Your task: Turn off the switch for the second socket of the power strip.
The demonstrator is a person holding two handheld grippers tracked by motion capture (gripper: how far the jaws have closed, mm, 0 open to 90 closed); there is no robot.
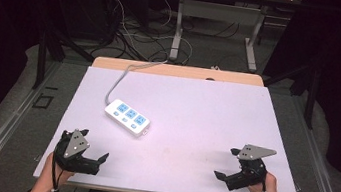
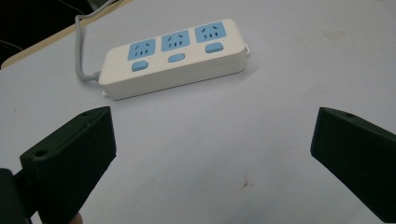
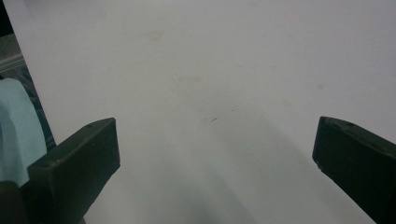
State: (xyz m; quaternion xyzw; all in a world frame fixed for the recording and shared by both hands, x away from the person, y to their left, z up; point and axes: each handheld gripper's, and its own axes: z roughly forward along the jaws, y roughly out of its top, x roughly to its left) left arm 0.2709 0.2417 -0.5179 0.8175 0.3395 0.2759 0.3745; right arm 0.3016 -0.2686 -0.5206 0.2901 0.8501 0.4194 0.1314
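Note:
A white power strip [image 1: 127, 117] with three blue sockets and a grey cable lies on the white tabletop [image 1: 197, 110], left of the middle. In the left gripper view the power strip [image 2: 173, 58] lies ahead of the jaws, some way off. My left gripper [image 1: 94, 144] rests at the table's near left corner, jaws wide apart with nothing between them. At the near right my right gripper [image 1: 228, 164] stands open too, pointing left over bare tabletop [image 3: 210, 93].
The strip's grey cable [image 1: 119, 79] runs to the table's far edge and off it. Beyond the table are desk legs [image 1: 178, 31] and loose cables on the floor. A pale blue garment [image 3: 16, 130] shows at the table's near edge.

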